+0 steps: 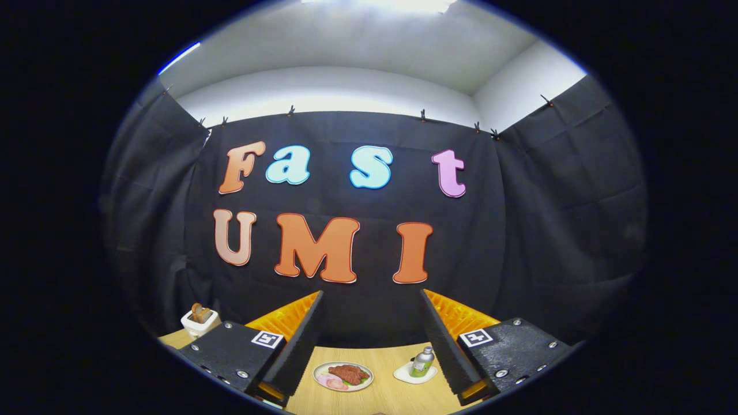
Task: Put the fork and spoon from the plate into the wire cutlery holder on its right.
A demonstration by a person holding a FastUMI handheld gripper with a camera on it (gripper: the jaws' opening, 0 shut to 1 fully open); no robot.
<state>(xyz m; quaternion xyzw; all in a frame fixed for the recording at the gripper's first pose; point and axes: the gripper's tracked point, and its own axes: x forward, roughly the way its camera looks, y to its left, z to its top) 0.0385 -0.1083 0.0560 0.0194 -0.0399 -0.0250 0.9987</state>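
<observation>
My gripper (pixel 372 340) is held high above a wooden table (pixel 386 354), its two black fingers spread wide apart with nothing between them. Far below, between the fingers, a round plate (pixel 320 372) carries a piece of brown meat with pink slices and some green. No cutlery can be made out on it at this distance. The view points mostly at the booth's back wall.
A small bottle (pixel 422 361) with a silver cap stands on a white dish (pixel 403 376) to the right of the plate. A white toaster (pixel 199 323) holding toast sits at the table's far left, beyond the left finger (pixel 300 340).
</observation>
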